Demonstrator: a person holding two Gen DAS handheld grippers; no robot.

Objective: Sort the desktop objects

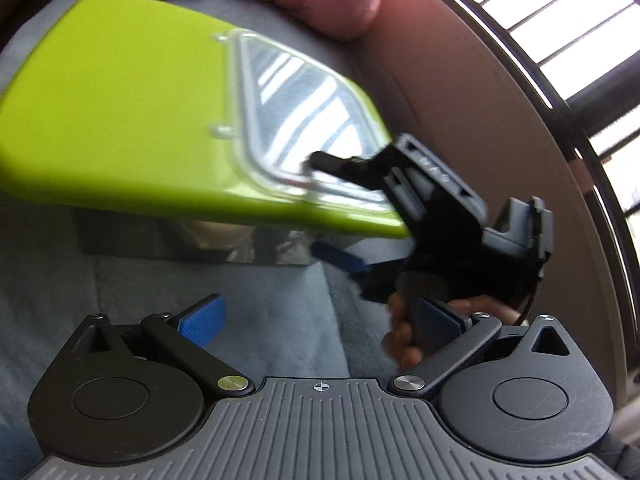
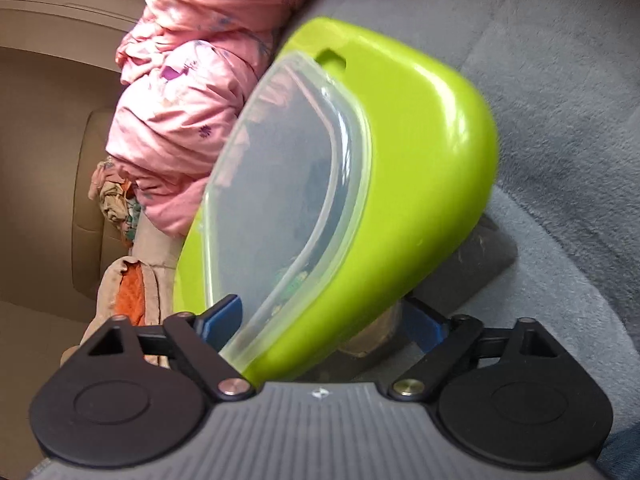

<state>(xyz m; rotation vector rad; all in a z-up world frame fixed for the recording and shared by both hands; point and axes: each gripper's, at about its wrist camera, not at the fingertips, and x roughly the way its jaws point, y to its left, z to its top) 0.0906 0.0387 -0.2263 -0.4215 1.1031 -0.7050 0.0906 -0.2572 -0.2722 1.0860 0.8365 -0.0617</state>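
Note:
A lime-green plastic box (image 1: 120, 112) with a clear lid panel (image 1: 296, 116) is lifted and tilted above a grey cloth. My right gripper (image 2: 320, 320) is shut on the box's (image 2: 400, 160) near edge, one blue pad on the clear lid (image 2: 288, 184), the other under the green shell. The right gripper also shows in the left wrist view (image 1: 440, 216), black, gripping the box's corner. My left gripper (image 1: 320, 316) is open and empty, below the box and apart from it.
A grey cloth (image 1: 260, 300) covers the surface. A dark shiny object (image 1: 224, 244) lies under the box. A pink garment (image 2: 180, 92) is bunched beyond the box. A beige wall and window bars (image 1: 560, 32) stand to the right.

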